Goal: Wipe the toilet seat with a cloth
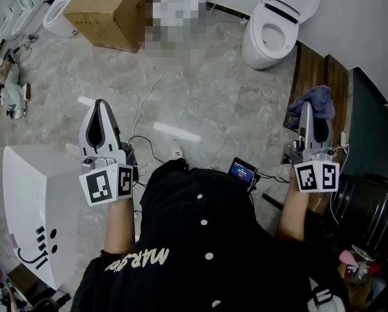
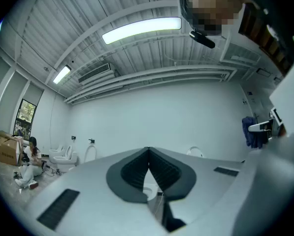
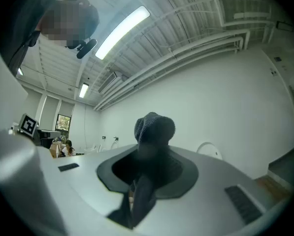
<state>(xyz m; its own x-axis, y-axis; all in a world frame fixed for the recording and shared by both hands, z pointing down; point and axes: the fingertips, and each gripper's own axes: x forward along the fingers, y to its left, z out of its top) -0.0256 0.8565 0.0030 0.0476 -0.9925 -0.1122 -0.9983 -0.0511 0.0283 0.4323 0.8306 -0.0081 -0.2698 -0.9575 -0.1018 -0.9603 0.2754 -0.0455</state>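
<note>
Right gripper [image 1: 309, 112] clamped on cloth [image 1: 317, 97], raised. Left gripper [image 1: 101, 112] jaws together, nothing between. Toilet seat [image 1: 264, 49] well ahead, far from cloth. Wiping apparently not begun; approach and whole wipe left.

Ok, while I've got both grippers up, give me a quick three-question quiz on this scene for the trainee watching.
1. True or false: the left gripper holds the cloth.
2. Pick one. The open toilet in the head view is: A) touching the cloth; B) ahead, apart from both grippers; C) between the left gripper's jaws.
3. Fill in: the right gripper has its jaws shut on the ____.

Key: 1 false, the left gripper's jaws meet at the tips with nothing between them; 2 B; 3 cloth.
</note>
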